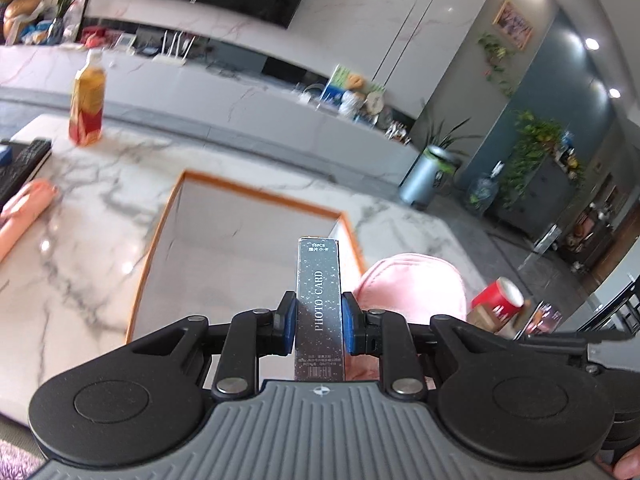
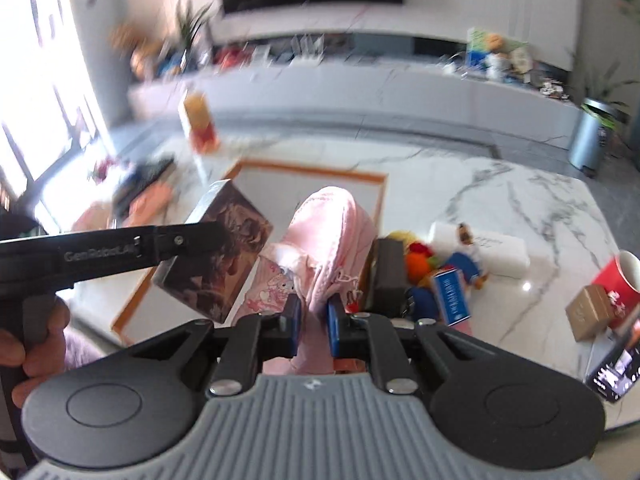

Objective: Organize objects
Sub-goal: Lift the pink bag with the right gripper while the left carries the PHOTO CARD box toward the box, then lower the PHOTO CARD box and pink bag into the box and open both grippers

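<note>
We carry the photo-card box (image 1: pixel 319 304) clamped in our left gripper (image 1: pixel 319 322) and the pink shoe (image 2: pixel 320 248) pinched in our right gripper (image 2: pixel 314 320), both above the orange-rimmed tray (image 1: pixel 168 216) mid-bench, presumably to drop them in.

The narrow silver-speckled side of the photo card box (image 1: pixel 319 304), clamped between the blue pads of the left hand-held gripper (image 1: pixel 319 318), reads "PHOTO CARD" lengthwise. Near its far end stands "55PCS" over a short line of Chinese characters; the small print at the near end is too fine to read. In the right wrist view, the black arm of the left hand-held gripper (image 2: pixel 120 254) carries the brand "GenRobot.AI". Lettering on the blue carton (image 2: pixel 450 294) is blurred.
</note>
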